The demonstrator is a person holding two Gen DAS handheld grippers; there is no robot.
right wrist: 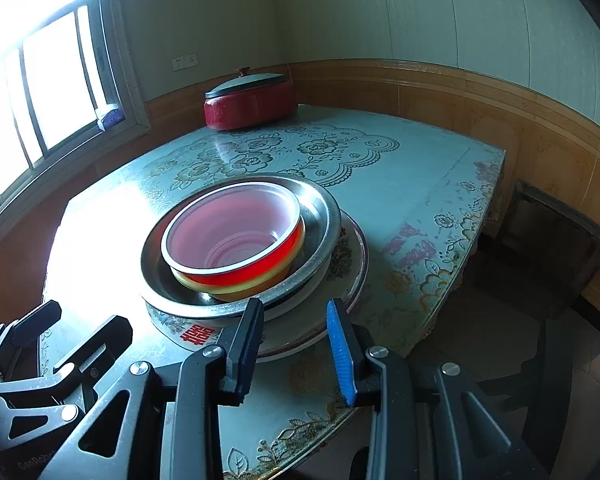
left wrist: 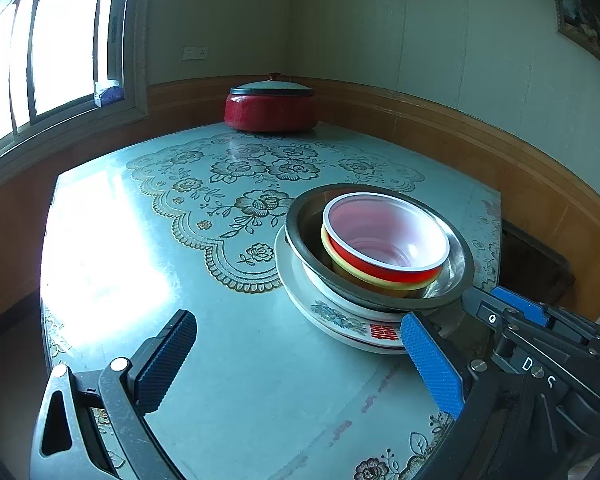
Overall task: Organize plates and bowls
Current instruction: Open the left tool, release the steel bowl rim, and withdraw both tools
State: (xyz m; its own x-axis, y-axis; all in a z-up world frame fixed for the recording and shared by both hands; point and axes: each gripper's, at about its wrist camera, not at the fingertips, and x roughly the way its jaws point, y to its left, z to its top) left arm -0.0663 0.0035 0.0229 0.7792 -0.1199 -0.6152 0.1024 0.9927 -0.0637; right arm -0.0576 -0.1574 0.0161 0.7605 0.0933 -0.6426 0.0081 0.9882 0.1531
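A stack stands on the table: a white floral plate [left wrist: 340,320] with a red character at the bottom, a steel basin [left wrist: 452,276] on it, a yellow bowl [left wrist: 340,258] inside, and a red bowl [left wrist: 384,236] with a white inside on top. The same stack shows in the right wrist view: plate [right wrist: 352,264], basin [right wrist: 320,208], red bowl [right wrist: 236,236]. My left gripper [left wrist: 300,344] is open and empty, just left of and in front of the stack. My right gripper [right wrist: 296,332] is open and empty, its fingers just before the plate's near rim.
A red lidded pot [left wrist: 271,106] stands at the far edge of the floral-covered table [left wrist: 228,360], near the wall corner. A window is at the left. The table's right edge [right wrist: 460,264] drops to the floor, with a dark stool [right wrist: 556,240] beyond.
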